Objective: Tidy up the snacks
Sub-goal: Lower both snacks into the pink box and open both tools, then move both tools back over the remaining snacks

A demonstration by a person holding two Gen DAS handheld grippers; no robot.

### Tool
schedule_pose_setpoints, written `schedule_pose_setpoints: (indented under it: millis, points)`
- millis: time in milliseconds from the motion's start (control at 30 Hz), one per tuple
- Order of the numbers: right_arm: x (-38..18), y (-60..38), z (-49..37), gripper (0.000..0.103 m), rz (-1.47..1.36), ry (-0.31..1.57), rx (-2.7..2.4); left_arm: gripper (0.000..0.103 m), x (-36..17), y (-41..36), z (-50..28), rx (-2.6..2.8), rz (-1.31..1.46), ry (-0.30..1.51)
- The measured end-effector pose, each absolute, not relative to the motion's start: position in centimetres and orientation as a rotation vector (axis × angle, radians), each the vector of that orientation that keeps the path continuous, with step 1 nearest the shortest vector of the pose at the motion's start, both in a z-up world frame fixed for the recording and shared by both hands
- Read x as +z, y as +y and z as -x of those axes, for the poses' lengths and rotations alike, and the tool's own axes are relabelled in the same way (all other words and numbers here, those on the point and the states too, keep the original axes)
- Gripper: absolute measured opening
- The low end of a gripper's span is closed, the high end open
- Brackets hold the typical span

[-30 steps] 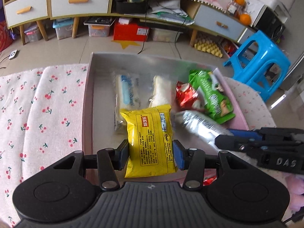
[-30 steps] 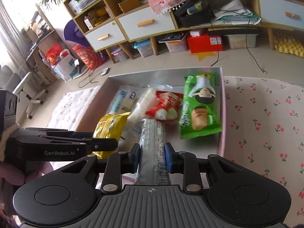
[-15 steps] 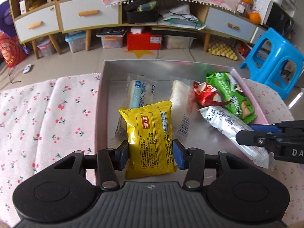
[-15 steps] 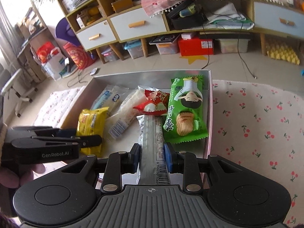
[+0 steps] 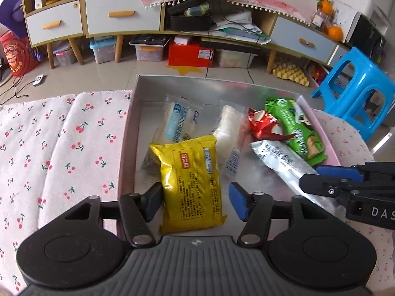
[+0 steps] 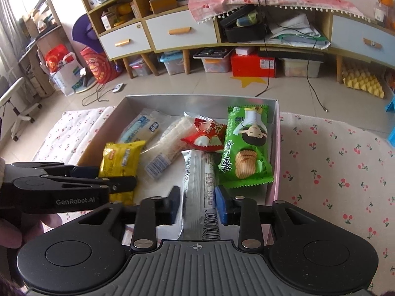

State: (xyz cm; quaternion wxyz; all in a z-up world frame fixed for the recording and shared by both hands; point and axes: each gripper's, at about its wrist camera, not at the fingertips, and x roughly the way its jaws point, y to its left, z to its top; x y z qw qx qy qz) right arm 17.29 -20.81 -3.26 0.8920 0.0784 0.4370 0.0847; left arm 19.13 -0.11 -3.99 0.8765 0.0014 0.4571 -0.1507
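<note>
A silver tray (image 5: 217, 81) holds several snack packets. A yellow packet (image 5: 190, 182) lies at its near left, between the fingers of my left gripper (image 5: 196, 202). Those jaws are opening and the right pad stands clear of the packet. A long silver packet (image 6: 200, 185) lies between the fingers of my right gripper (image 6: 197, 204). Those jaws are opening too, with the pads just at the packet's edges. Beside it are a green packet (image 6: 246, 148), a red packet (image 6: 207, 135) and two pale packets (image 6: 170, 143). Each wrist view also shows the other gripper: the left gripper (image 6: 116, 177) and the right gripper (image 5: 311, 175).
A cherry-print cloth (image 5: 61, 135) covers the table on both sides of the tray (image 6: 197, 97). A blue stool (image 5: 358, 91) stands at the right. Behind are a drawer cabinet (image 5: 118, 17) and storage boxes on the floor. A hand (image 6: 14, 224) holds the left gripper.
Both pairs of jaws have widened around their packets. The yellow packet has loosened and tilted slightly, and the silver one has flattened out. Both hands have stayed over the tray's near end.
</note>
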Motion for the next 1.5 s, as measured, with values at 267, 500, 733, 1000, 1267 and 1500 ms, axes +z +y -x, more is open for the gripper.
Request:
schedule_pose_setpoints:
  millis: [267,500,733,1000,1267,1500]
  points:
    - [-1.3,-20.4,-15.6,0.067,-0.196,0.912,0.170,0.082,-2.5,-0.5,-16.9,-0.361,0.009,0.939]
    - [0.7,-21.1,-12.7,0.079,-0.313,0.904,0.139,0.095,-1.1,0.0,-14.5,-0.358,0.007,0.946]
    - [2.3,-21.7,-9.8,0.087,-0.365,0.899,0.087,0.102,0.4,0.8,-11.4,-0.341,0.025,0.918]
    - [2.0,-22.0,-6.4,0.087,-0.438,0.959,0.025,0.103,0.6,0.9,-8.6,-0.311,-0.022,0.950]
    - [0.7,-21.8,-3.6,0.087,-0.415,0.920,-0.021,0.103,-0.7,1.9,-5.9,-0.307,0.040,0.947]
    - [-0.9,-22.2,-1.6,0.087,-0.322,0.919,-0.063,0.102,-2.8,2.6,-4.8,-0.261,0.032,0.956]
